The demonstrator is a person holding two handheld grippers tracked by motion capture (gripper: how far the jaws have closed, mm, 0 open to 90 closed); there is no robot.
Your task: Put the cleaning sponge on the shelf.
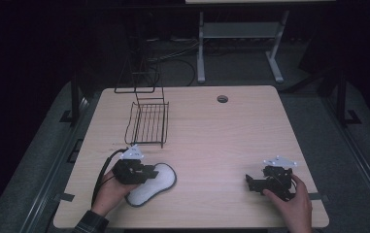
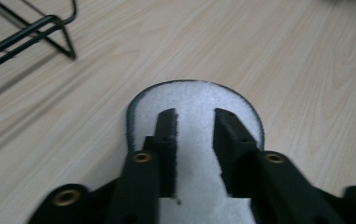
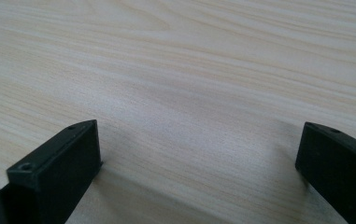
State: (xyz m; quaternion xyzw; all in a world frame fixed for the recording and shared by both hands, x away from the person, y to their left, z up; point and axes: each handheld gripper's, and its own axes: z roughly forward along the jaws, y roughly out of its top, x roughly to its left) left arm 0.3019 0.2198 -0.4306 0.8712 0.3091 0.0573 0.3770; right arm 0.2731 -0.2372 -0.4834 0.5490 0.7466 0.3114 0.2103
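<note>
The table (image 1: 211, 141) is a pale wooden one, and most of its top is bare. Toward the far left of it stands a black wire rack (image 1: 147, 121); its basket part holds nothing. Another wire frame rises behind it at the table edge.

Near the front left lies a white insole (image 1: 153, 187) with a dark edge, flat on the wood. Its long axis runs at a slant, from the person's near left toward the far right, and the rounded end points to the right and a little away. The rack is further back from it, well apart.

The left gripper (image 1: 149, 171) is directly over the insole. In the left gripper view its two black jaws stand a little apart with the white surface (image 2: 194, 98) between them and around them, so the gripper (image 2: 194, 126) is released and not yet grasping; I cannot tell if the tips touch the fabric. The rounded end lies just ahead of the jaws, along the same line as the gripper.

The right gripper (image 1: 250, 182) rests near the front right, well apart from the insole, with its jaws spread wide over plain wood (image 3: 199, 93). It holds nothing.

I judge that the left hand (image 1: 112, 191) is the nearer one and should do the pick, closing across the narrow width of the insole.
</note>
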